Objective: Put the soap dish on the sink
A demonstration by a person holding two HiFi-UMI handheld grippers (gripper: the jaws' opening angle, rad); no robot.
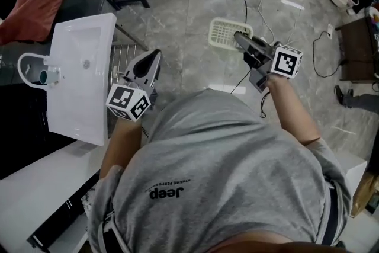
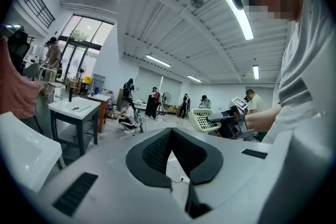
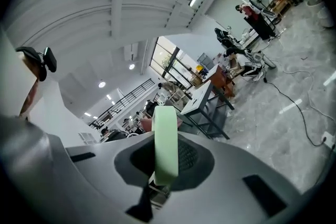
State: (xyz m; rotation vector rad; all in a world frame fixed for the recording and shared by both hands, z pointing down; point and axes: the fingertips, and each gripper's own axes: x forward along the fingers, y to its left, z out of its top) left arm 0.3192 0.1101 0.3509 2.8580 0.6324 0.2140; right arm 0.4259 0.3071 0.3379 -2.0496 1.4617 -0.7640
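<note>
We have the soap dish [image 1: 224, 31] in our right gripper [image 1: 239, 38]. The jaws are clenched on one short edge, and the pale green lattice tray sticks out ahead of them over the bare floor [image 1: 189, 3]. From the right gripper view the dish's rim stands edge-on between the pads, so we judge the grip firm.

Our left gripper [image 1: 153, 59] carries nothing, and its jaws are drawn together at the tips.

What matters for the coming move is direction. In the head view the sink [image 1: 77, 98] lies well to the left of the dish, with the left gripper sitting between the two. The sink's long axis runs up and down that view, and its faucet [image 1: 34, 71] is on the far left edge.

The left hand is nearer the sink, but the right hand holds the dish. We judge the right arm has to cross in front of the body and pass over or ahead of the left gripper. It can then lower the dish onto the flat rim, clear of the basin.
</note>
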